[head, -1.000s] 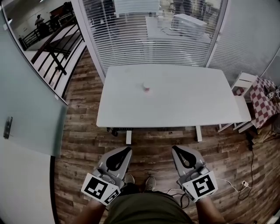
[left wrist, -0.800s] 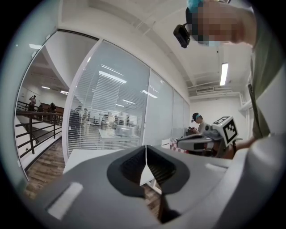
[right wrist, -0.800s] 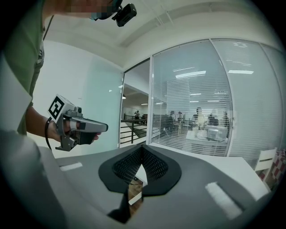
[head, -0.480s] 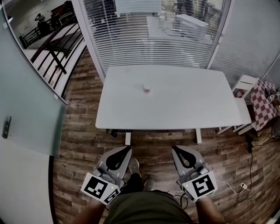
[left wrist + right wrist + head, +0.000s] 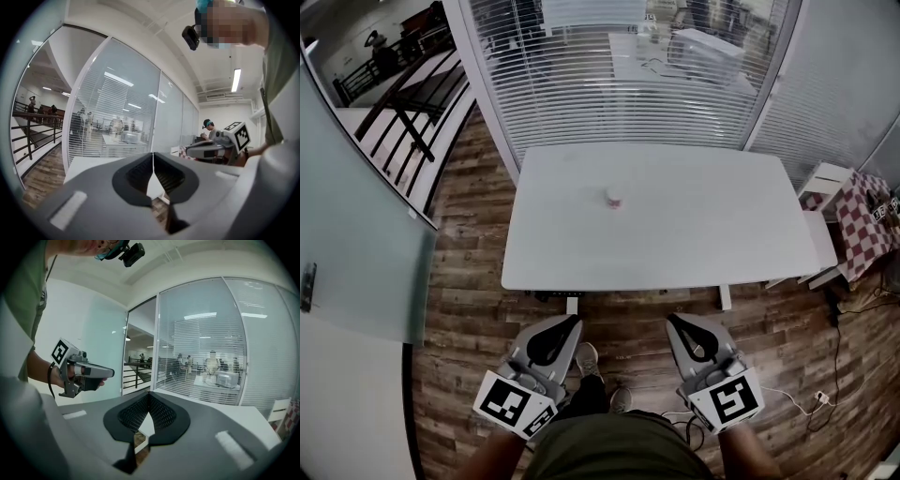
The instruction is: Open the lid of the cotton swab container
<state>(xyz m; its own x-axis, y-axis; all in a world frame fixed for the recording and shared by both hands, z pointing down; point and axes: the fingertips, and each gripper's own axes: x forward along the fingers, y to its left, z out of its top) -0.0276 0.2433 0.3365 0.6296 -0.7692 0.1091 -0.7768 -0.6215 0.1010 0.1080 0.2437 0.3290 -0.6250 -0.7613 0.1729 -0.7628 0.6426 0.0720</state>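
Since the earlier frame the white tabletop has slid lower in the head view, its near edge now closer to the two grippers, and one shoe has come forward on the wooden floor short of that edge. The tabletop lies crosswise, its far edge against a glass wall hung with blinds. The left gripper is held over the floor before the tabletop's near edge, left of its middle, pointing toward it; its own view shows the jaws pressed together with nothing between them. The right gripper is held the same way before the near edge, right of the middle, jaws likewise closed and empty. The cotton swab container stands on the tabletop, left of centre and about midway between its near and far edges, well apart from both grippers. It seems upright, long axis vertical, pale top upward and pink low on its near side; the lid is too small to make out.
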